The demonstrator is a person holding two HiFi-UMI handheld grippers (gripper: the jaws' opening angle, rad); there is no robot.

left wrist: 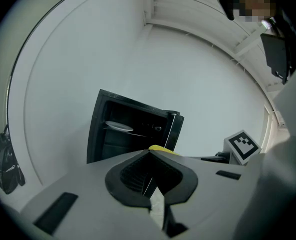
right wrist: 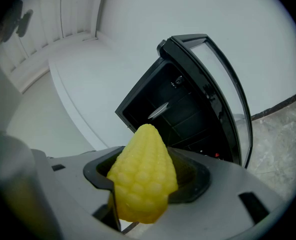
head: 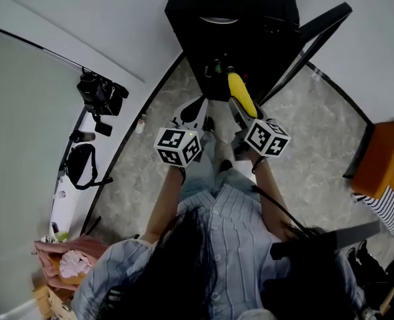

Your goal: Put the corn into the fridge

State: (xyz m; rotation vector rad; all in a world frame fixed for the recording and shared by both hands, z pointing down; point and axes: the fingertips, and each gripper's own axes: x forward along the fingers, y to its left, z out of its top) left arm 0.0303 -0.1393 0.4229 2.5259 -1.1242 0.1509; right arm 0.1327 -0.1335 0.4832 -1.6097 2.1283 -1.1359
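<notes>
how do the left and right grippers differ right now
The right gripper is shut on the corn; the left gripper is shut on nothing. The right gripper's jaws are held apart by the cob; the left gripper's jaws meet at their tips. Both face the open fridge.

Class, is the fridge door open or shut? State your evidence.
Open. The door stands swung aside, exposing the fridge shelves and a plate inside.

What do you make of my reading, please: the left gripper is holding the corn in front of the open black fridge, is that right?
Not quite: the right gripper holds the corn, as the right gripper view shows. The left gripper is shut on nothing. The black fridge is indeed open.
</notes>
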